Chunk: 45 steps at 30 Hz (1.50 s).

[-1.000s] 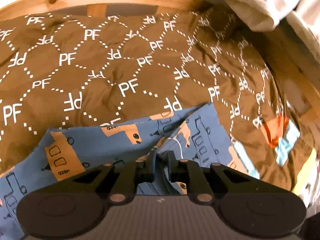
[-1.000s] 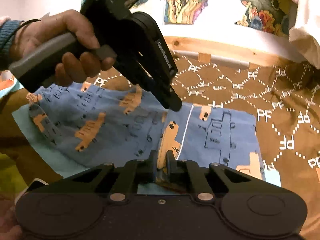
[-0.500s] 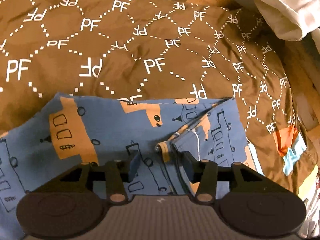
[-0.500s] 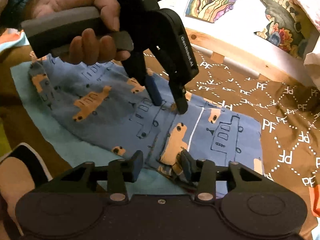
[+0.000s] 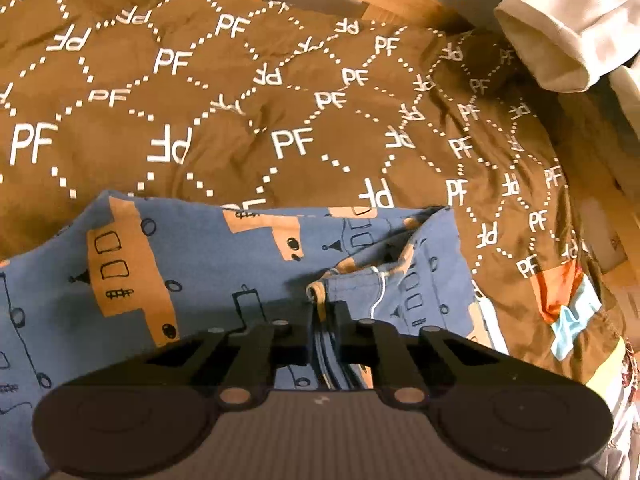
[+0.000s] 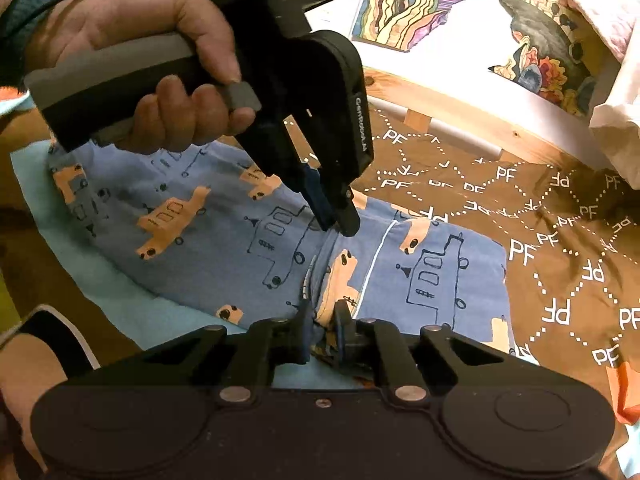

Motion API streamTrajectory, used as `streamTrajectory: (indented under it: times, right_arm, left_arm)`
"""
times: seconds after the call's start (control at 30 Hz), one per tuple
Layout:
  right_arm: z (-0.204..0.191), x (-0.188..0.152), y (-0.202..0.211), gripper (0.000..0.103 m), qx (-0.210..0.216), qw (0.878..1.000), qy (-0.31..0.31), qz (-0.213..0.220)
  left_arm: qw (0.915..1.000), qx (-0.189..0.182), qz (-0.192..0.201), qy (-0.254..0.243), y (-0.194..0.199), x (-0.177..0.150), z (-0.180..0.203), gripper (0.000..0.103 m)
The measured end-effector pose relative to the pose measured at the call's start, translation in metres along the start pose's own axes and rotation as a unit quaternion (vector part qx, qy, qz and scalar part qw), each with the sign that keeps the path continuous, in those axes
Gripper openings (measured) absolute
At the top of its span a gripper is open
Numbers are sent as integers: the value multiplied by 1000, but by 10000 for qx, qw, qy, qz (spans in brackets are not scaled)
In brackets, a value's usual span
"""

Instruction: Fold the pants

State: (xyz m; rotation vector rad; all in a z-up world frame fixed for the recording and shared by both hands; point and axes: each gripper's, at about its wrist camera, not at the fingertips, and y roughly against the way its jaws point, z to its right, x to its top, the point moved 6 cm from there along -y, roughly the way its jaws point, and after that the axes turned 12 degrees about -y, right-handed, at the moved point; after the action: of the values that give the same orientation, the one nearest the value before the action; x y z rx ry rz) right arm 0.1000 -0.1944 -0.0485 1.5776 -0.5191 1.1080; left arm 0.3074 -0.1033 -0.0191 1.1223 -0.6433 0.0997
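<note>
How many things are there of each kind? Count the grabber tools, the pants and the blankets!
Grabber tools: 2, left gripper and right gripper
Blue truck pants: 1
Brown PF blanket: 1
Total: 4

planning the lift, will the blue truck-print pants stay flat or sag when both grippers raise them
The blue truck-print cotton pants likely sag: thin fabric already bunches at the right gripper and left gripper. Probably light; stacked layers may slide apart.
</note>
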Motion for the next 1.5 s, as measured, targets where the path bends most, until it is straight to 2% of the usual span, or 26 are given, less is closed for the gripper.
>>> streamTrajectory:
  times: [0.4,0.57,0.8,0.83,0.93,1.0,1.1,1.2,1.23,1.27,1.33,1.4,1.5]
  right_arm:
    - [-13,16,8,10,266,9996,-99,8]
    - [-24,22,10,10,456,9990,-11,-25]
    - [-51,27,2,10,803,9965,167,-150]
    - [-55,27,-1,10,838,9961,187,-197]
    - [-65,21,-16,11,997,9939,168,-439]
    - [-69,15,-23,12,1033,9928,198,-571]
    - [-66,10,-22,25,1146,9911,172,-656]
    - [-56,13,-8,42,1170,9914,266,-530]
    - [-50,15,-1,48,1115,9923,348,-417]
    - [-43,18,3,51,1009,9935,435,-310]
    - [-22,24,4,53,571,9963,637,-125]
    - [3,32,-7,53,152,9974,694,-115]
    - [39,50,-30,52,-296,9970,709,-17]
  left_arm:
    - [9999,9,47,-160,25,-2,-11,8]
    - [9996,119,51,-260,41,-8,-20,8]
    - [9984,465,36,-315,53,-24,-45,8]
    - [9977,567,40,-376,53,-26,-49,0]
    - [9929,999,24,-647,51,-28,-61,0]
    - [9948,898,48,-477,50,-32,-71,0]
    - [9984,539,181,59,55,-40,-82,1]
    - [9980,497,374,103,66,-46,-78,3]
    - [9976,503,468,45,70,-48,-75,5]
    - [9970,496,585,-11,73,-50,-71,8]
    - [9964,462,690,-150,74,-53,-62,20]
    - [9954,530,724,-352,69,-54,-51,21]
    - [9917,998,611,-525,52,-53,-39,22]
